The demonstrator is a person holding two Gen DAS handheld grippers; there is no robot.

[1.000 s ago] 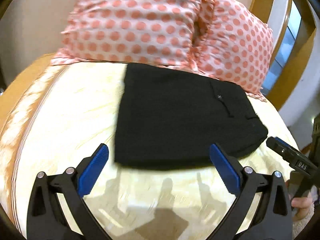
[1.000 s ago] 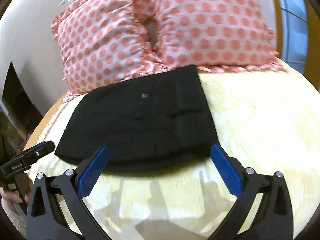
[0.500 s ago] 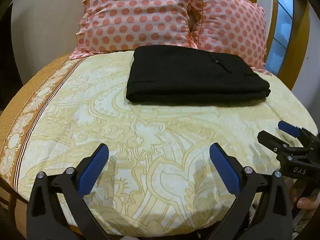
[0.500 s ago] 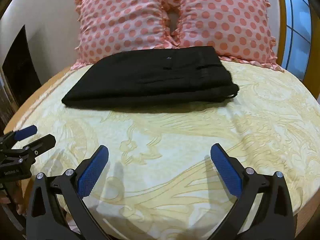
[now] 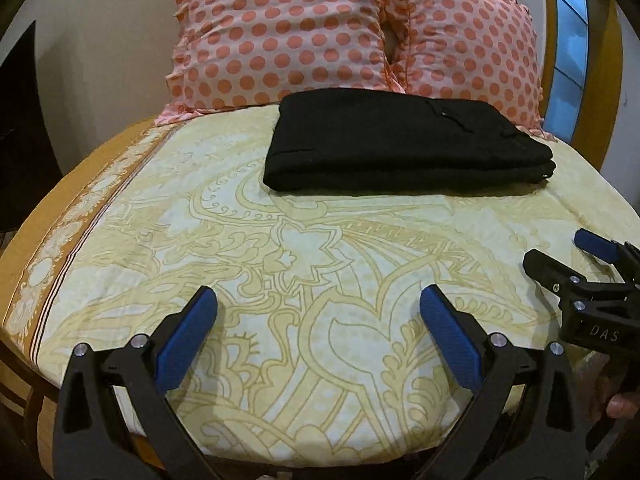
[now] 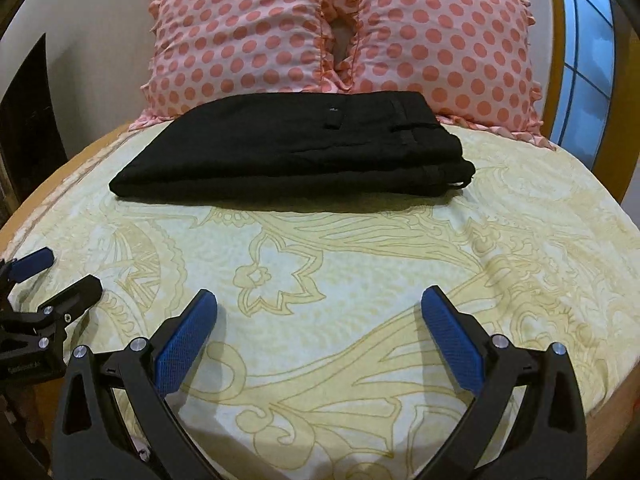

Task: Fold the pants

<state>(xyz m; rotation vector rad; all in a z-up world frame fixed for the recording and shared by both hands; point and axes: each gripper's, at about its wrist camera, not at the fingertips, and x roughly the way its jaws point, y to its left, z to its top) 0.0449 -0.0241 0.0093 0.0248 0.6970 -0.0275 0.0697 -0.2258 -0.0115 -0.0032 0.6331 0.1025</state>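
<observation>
The black pants (image 5: 404, 144) lie folded into a flat rectangle on the far part of the bed, just in front of the pillows; the right wrist view shows the pants (image 6: 296, 152) with the waistband at the right. My left gripper (image 5: 318, 308) hovers open over the near part of the bed, well short of the pants, nothing between its blue pads. My right gripper (image 6: 318, 308) is open too and equally far back. In the left wrist view the right gripper (image 5: 568, 254) shows at the right edge, and in the right wrist view the left gripper (image 6: 60, 280) shows at the left edge.
A yellow patterned bedsheet (image 5: 304, 264) covers the bed. Two pink polka-dot pillows (image 6: 344, 28) lean against the wall behind the pants. A wooden frame and a window (image 6: 588, 52) stand at the right. A hand (image 5: 620, 404) holds the right gripper.
Both grippers have pulled back from the folded pants toward the bed's near edge. A second ago their pads were at the pants' front edge; now bare sheet lies between.
</observation>
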